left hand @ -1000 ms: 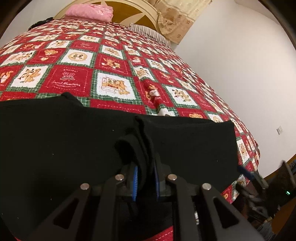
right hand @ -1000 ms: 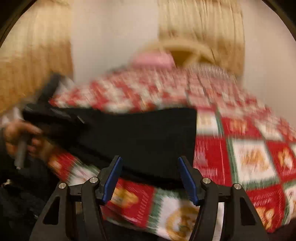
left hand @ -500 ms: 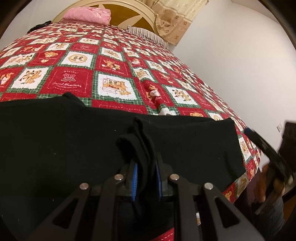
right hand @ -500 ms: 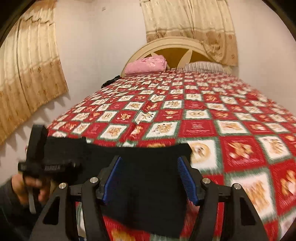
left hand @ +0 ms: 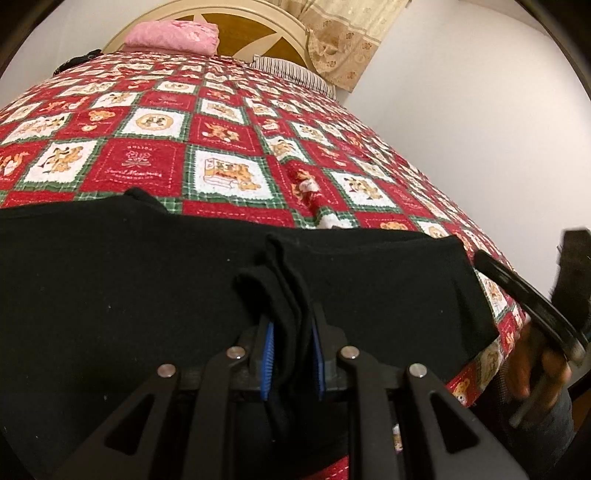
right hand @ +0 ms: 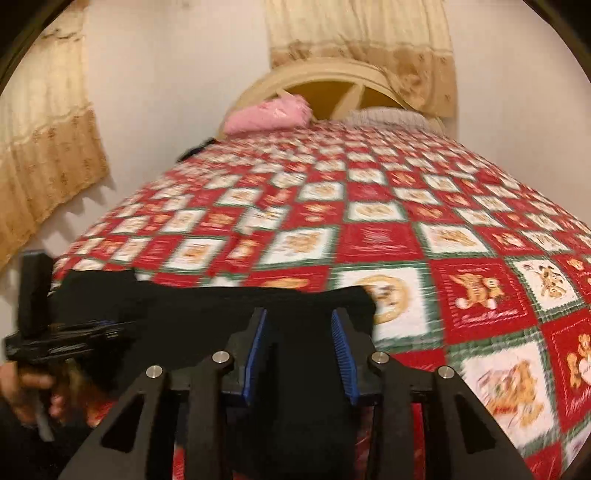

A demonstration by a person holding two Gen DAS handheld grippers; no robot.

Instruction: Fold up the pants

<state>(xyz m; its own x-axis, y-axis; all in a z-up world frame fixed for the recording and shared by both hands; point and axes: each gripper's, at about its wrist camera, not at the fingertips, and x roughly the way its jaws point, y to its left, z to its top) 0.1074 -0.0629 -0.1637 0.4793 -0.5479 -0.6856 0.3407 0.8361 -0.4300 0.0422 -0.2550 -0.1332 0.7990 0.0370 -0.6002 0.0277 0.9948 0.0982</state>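
Note:
Black pants point(left hand: 147, 280) lie spread across the near edge of the bed with the red patchwork quilt point(left hand: 221, 147). My left gripper point(left hand: 291, 354) is shut on a bunched fold of the pants at their near edge. In the right wrist view the pants point(right hand: 207, 310) lie across the near left of the bed. My right gripper point(right hand: 299, 354) is open, its blue pads on either side of the pants' right end, with fabric between them. The left gripper point(right hand: 62, 336) shows at the left edge, and the right gripper point(left hand: 532, 306) at the right edge of the left wrist view.
A pink pillow point(left hand: 173, 33) and a striped pillow point(left hand: 291, 72) lie at the headboard point(left hand: 255, 29). A white wall point(left hand: 480, 110) runs along the bed's right side. Curtains point(right hand: 40, 147) hang at the left. A dark item point(right hand: 195, 149) lies near the pink pillow.
My right gripper has come down and forward over the pants' right end, and its jaws have narrowed. My left gripper has held its grip with little movement.

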